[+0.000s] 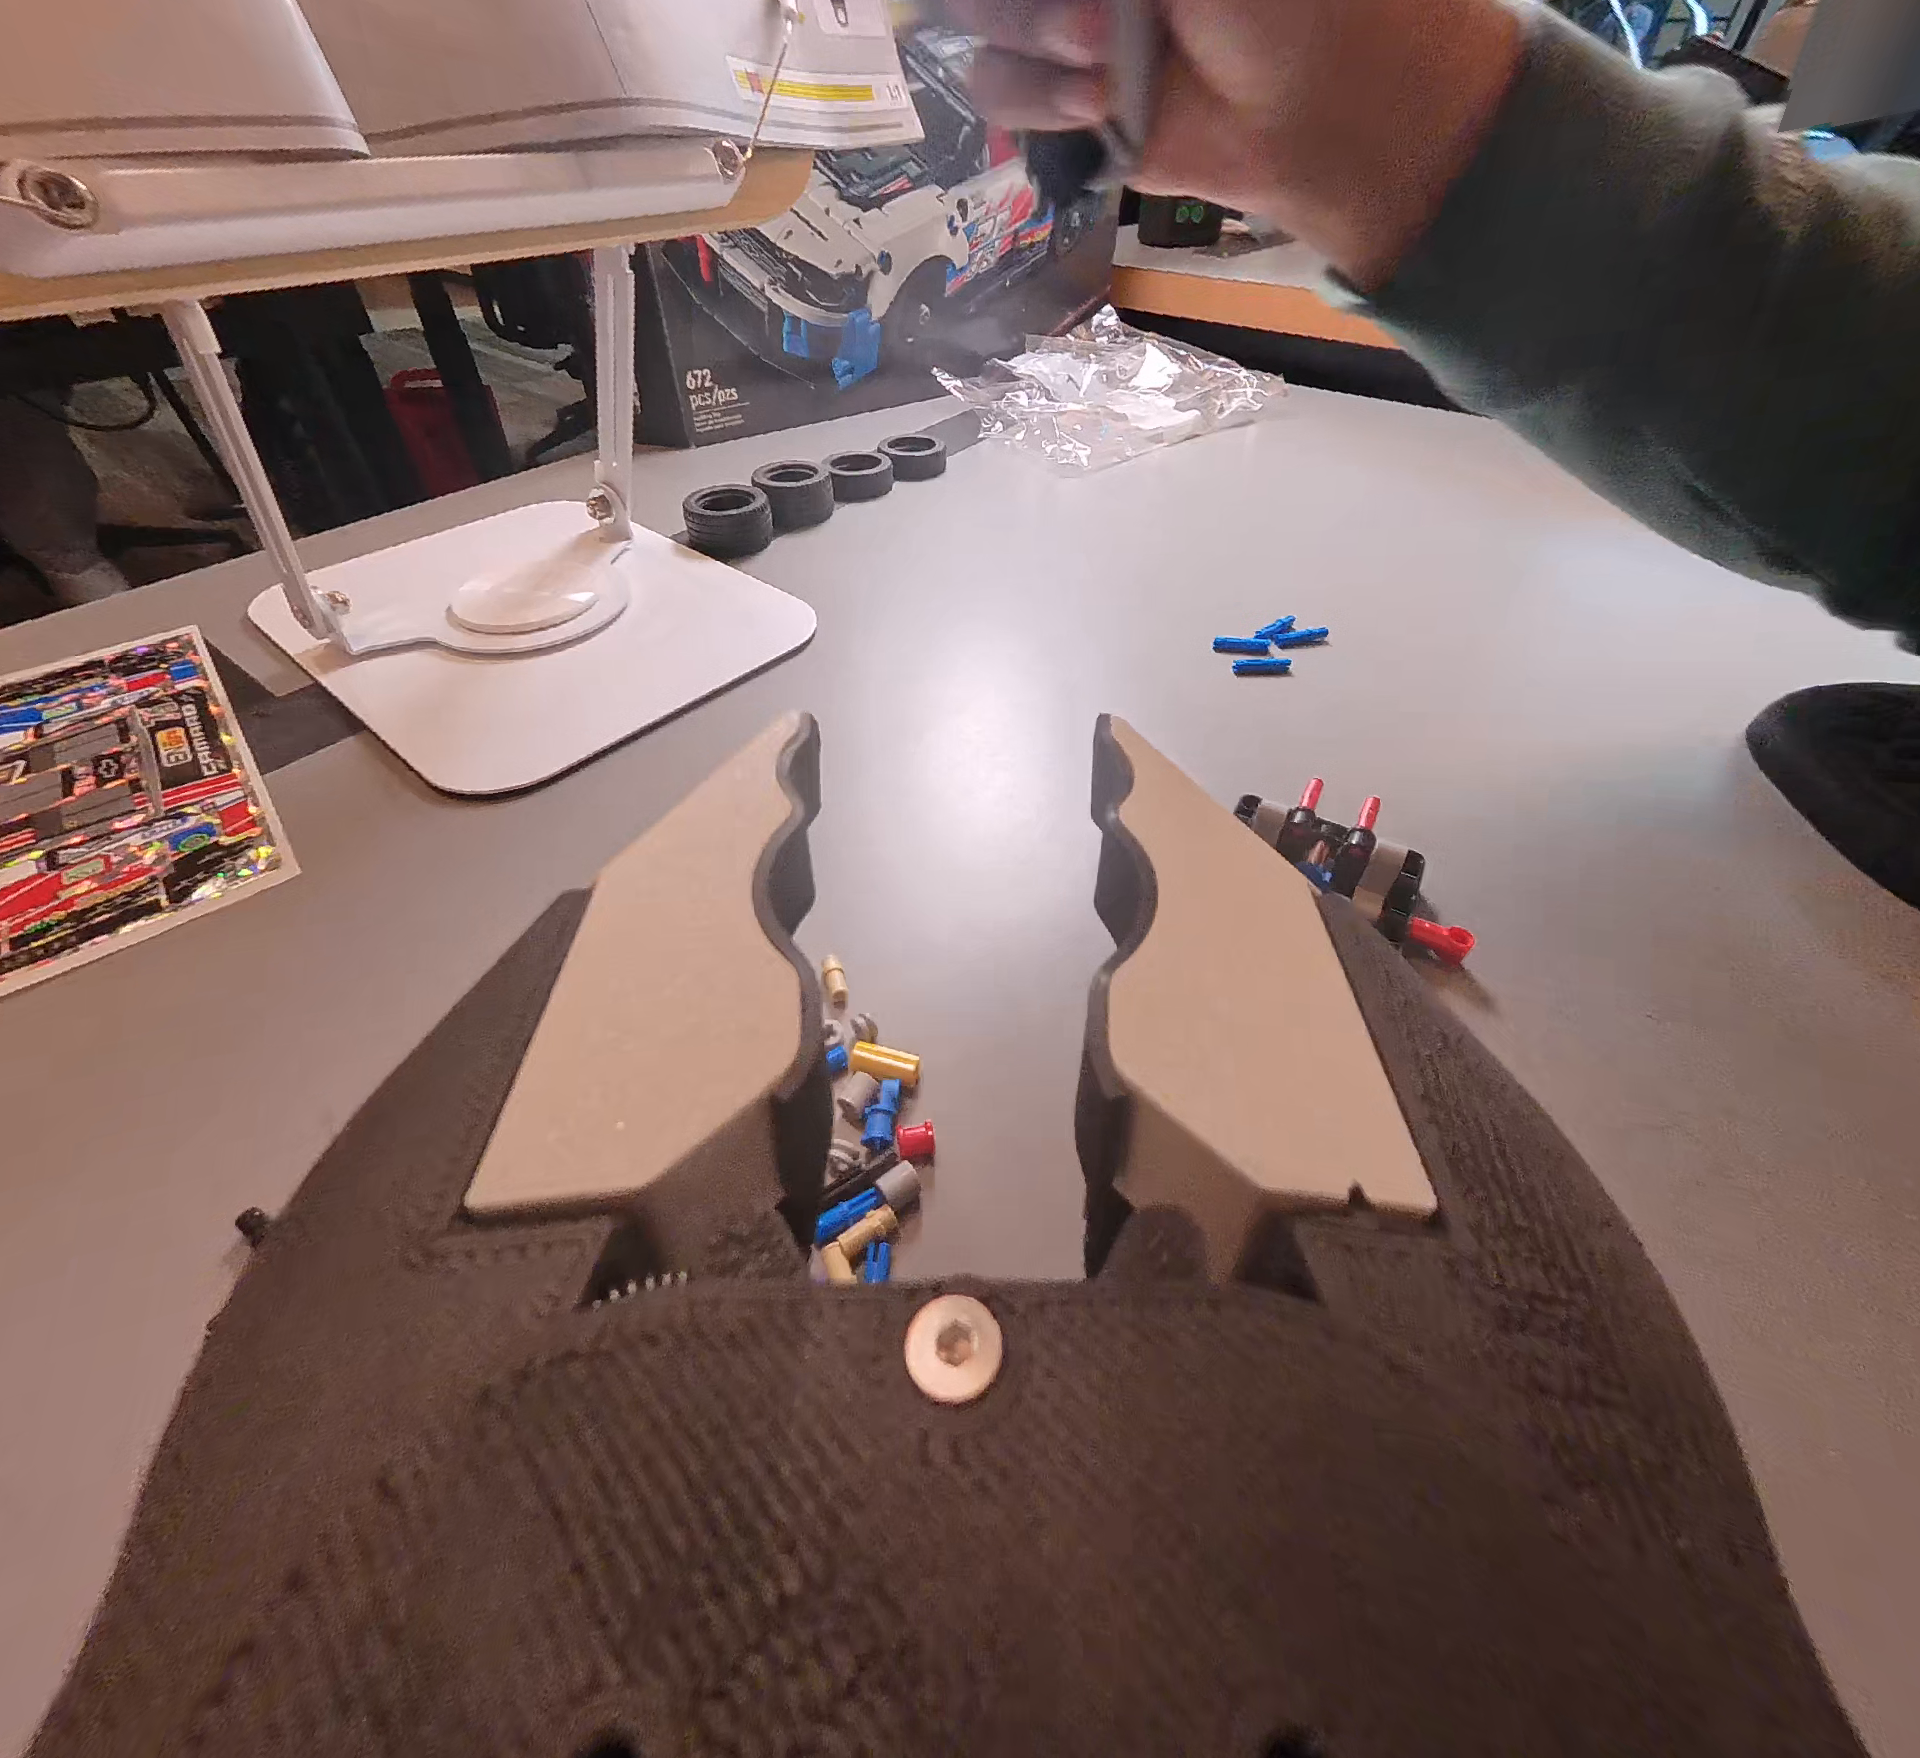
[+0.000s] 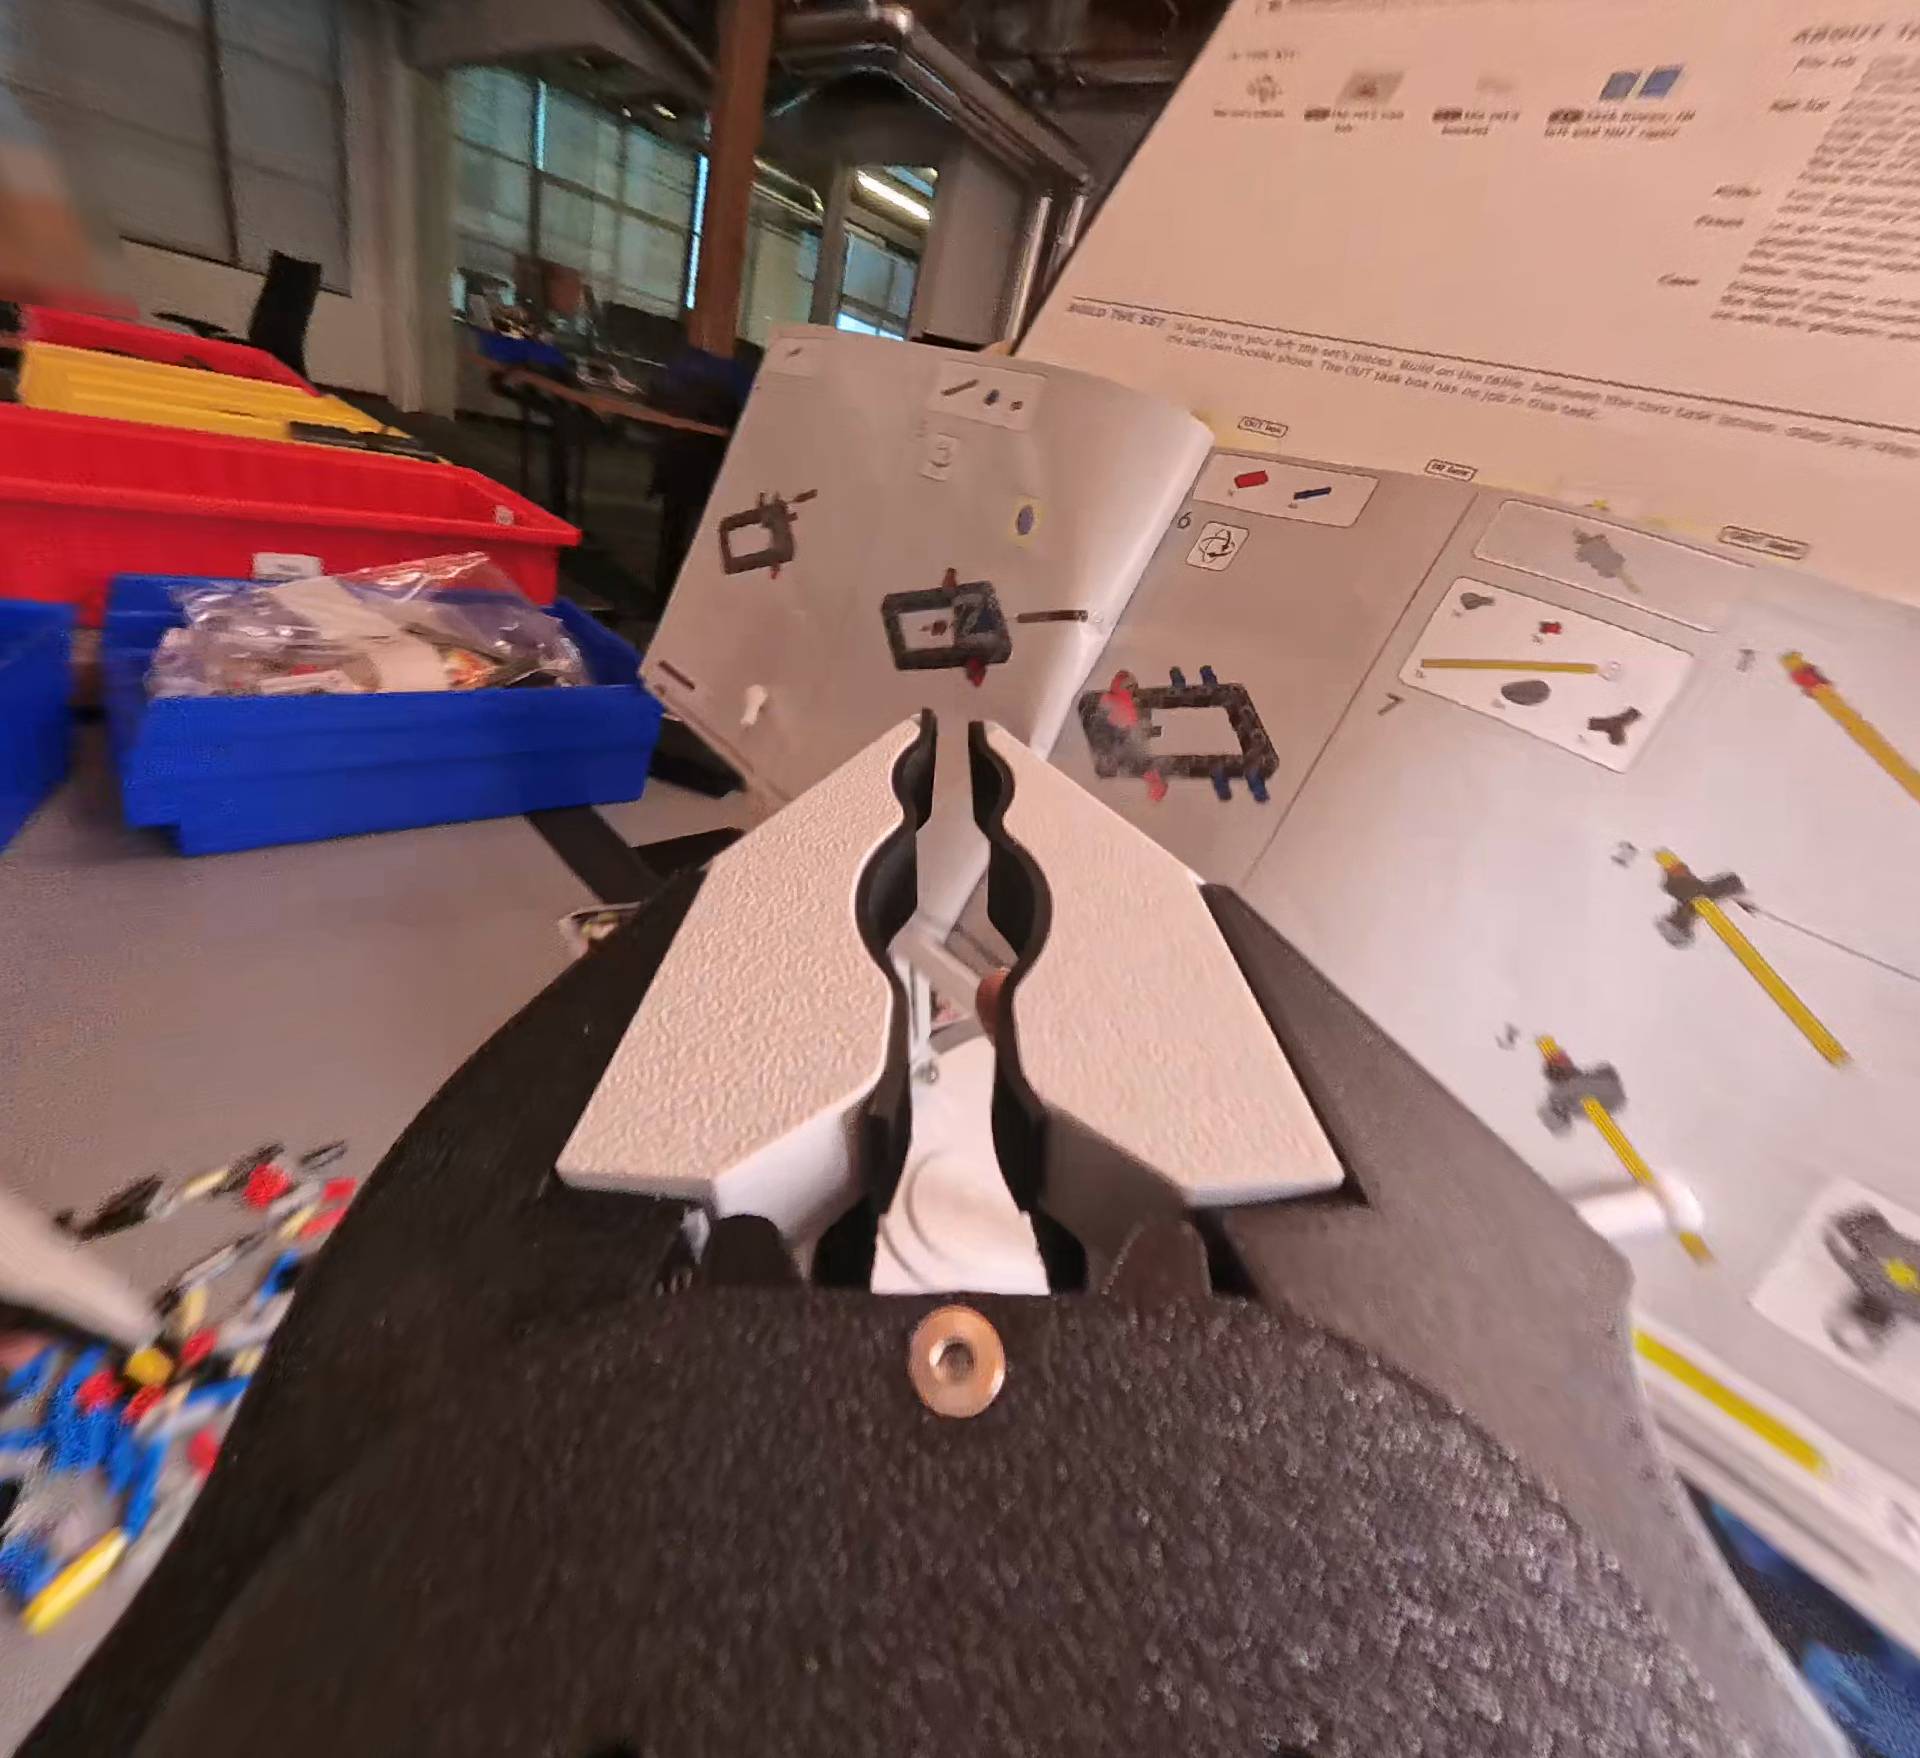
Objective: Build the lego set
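My left gripper (image 1: 951, 732) is open and empty, low over the grey table (image 1: 1039, 565). A heap of small loose pins (image 1: 868, 1147) lies between its fingers near their base. A black, grey and red sub-assembly (image 1: 1340, 851) lies just right of the right finger. Several blue pins (image 1: 1268, 643) lie farther off. My right gripper (image 2: 948, 734) is nearly shut at the lower edge of a lifted, curling page (image 2: 914, 503) of the instruction booklet (image 2: 1507, 773). The page edge runs into the narrow gap between the fingers. A hand (image 1: 1247, 25) holds that gripper by the booklet, blurred.
The booklet sits on a white stand (image 1: 540, 659). A sticker sheet (image 1: 114, 794), several black tyres (image 1: 810, 487), the set's box (image 1: 862, 306) and an empty plastic bag (image 1: 1112, 399) are on the table. A blue bin (image 2: 384, 742) with bags, red bins (image 2: 260, 493) and loose pieces (image 2: 135, 1345) lie left. One gripper's finger ends stand about 25 centimetres off the other's.
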